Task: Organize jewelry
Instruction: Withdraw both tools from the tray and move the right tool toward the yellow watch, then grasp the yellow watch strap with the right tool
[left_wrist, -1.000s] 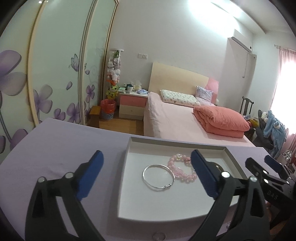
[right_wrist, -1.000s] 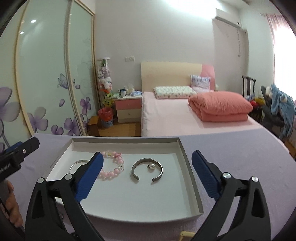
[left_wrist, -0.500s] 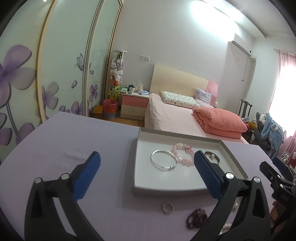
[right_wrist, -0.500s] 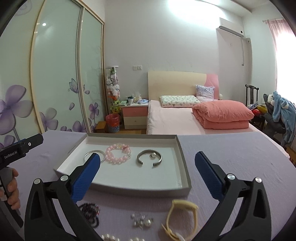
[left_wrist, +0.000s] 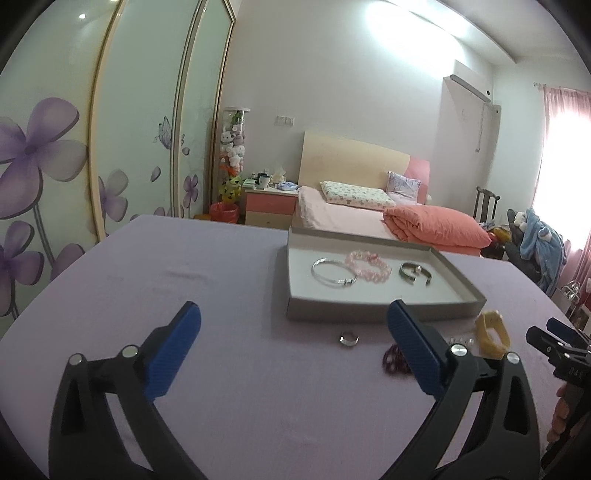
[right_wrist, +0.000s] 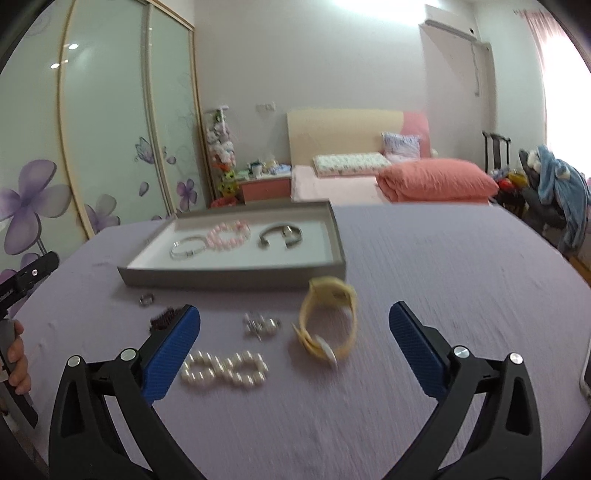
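Lavender cloth covers the wide table in a bedroom, with flower-printed sliding wardrobe doors at the left and a pink-covered bed behind. At the left, the left gripper hangs above bare cloth with its blue-padded fingers spread wide and nothing between them. Further along lies the shallow grey cardboard tray with a white floor; inside it, from left to right, lie a thin silver bangle, a pink beaded bracelet touching that bangle, and a dark metal open cuff a little apart from the beads. On the cloth just in front of the tray, again from the left, sit a small silver ring, a dark maroon bead bracelet partly hidden behind a blue pad, a small cluster of pearl earrings, a white pearl strand folded into a figure eight nearer the camera, and a pale yellow wristwatch with a rubber strap standing on its edge close to the tray's near right corner. The right gripper hovers low over these loose pieces, its fingers likewise spread apart and gripping nothing; the pearl strand and yellow watch lie between them in its view.
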